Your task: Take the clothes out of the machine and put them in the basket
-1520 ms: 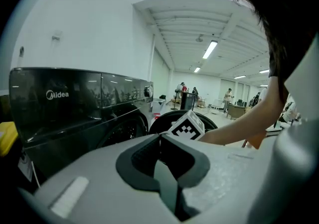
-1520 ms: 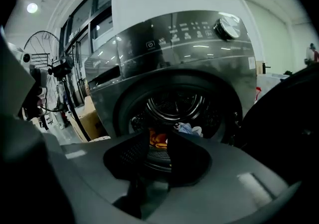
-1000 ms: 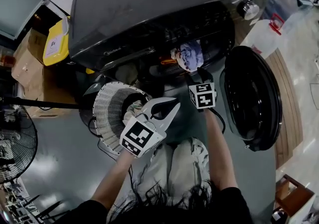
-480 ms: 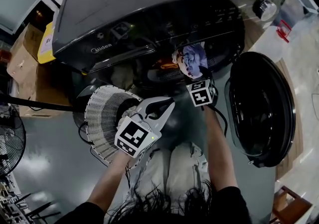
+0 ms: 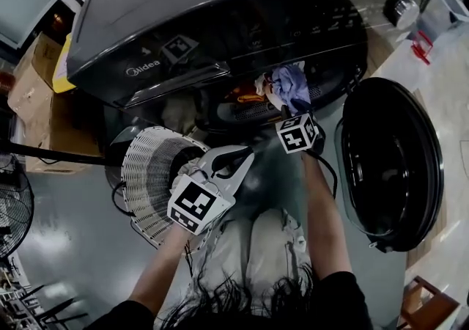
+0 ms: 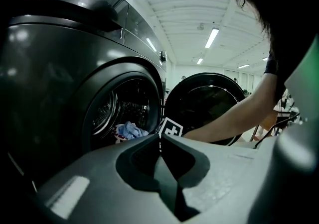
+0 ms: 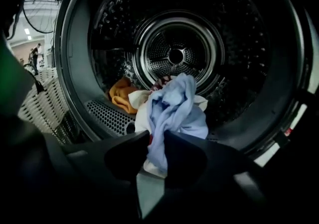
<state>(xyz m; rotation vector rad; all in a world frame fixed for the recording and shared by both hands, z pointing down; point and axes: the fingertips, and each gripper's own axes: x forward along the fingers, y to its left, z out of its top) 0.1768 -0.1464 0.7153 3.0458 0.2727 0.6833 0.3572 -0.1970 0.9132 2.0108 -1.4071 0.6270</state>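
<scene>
Far left, the white basket (image 5: 139, 174) sits on the floor just beside the machine (image 5: 220, 20), its mouth tipped toward the person. Over its near rim hovers the left tool (image 5: 248, 154): jaws together, nothing between them, pointed at the open port.

On to the centre, where the action is. The right tool (image 5: 294, 117) is at the mouth of the drum (image 7: 174, 54), jaws clamped on a fold of the blue garment (image 7: 174, 108). The garment hangs bunched at the drum's lip, with a white cloth (image 7: 139, 101) tangled against it. An orange garment (image 7: 119, 96) lies deeper in, on the drum floor to the left. Far right, the round door (image 5: 392, 160) is swung wide open and well out of the way.

So this looks like the pull-out, early in the job, with more laundry left inside. To do it well, draw the bundle straight back and up over the perforated lip so the cloth doesn't snag. Then swing it left, low and steady, to the basket mouth. The grip takes only one fold, so a jerk could shed the white cloth onto the floor. The idle left tool could support the trailing end. Release only once the bundle is well inside the rim.
</scene>
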